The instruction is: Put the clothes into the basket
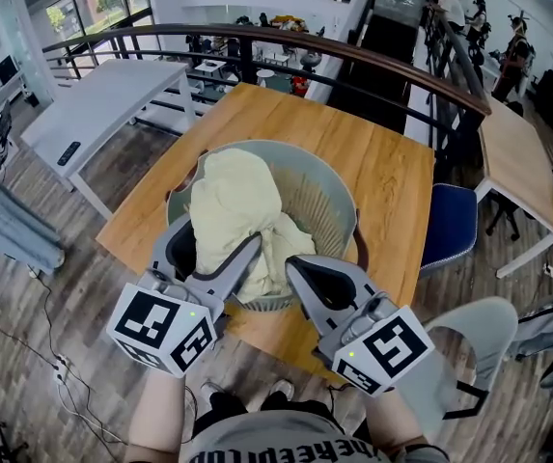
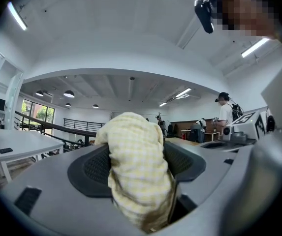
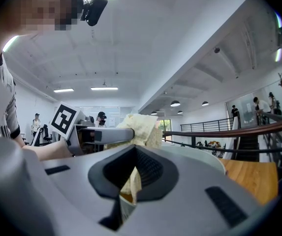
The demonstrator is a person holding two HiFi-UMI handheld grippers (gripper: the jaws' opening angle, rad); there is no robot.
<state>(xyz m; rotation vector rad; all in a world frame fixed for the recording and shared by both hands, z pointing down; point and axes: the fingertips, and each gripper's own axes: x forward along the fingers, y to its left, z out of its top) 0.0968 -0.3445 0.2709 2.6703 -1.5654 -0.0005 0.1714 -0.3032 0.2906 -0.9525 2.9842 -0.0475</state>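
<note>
The pale yellow garment [image 1: 233,205] is lying heaped inside the grey basket [image 1: 339,196] on the wooden table [image 1: 382,172]. The left gripper [image 1: 218,247] is holding its jaws spread around the cloth, and the right gripper [image 1: 300,273] is pinching a fold of it.

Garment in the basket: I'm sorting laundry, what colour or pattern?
Pale yellow garment, faint white check; best in left gripper view.

The only lettering is on the person's shirt [image 1: 290,449], at the bottom edge of the head view: a row of white capitals, seen upside down and partly cut off, not surely legible. The square markers [image 1: 163,331] bear black-and-white patterns only.
</note>
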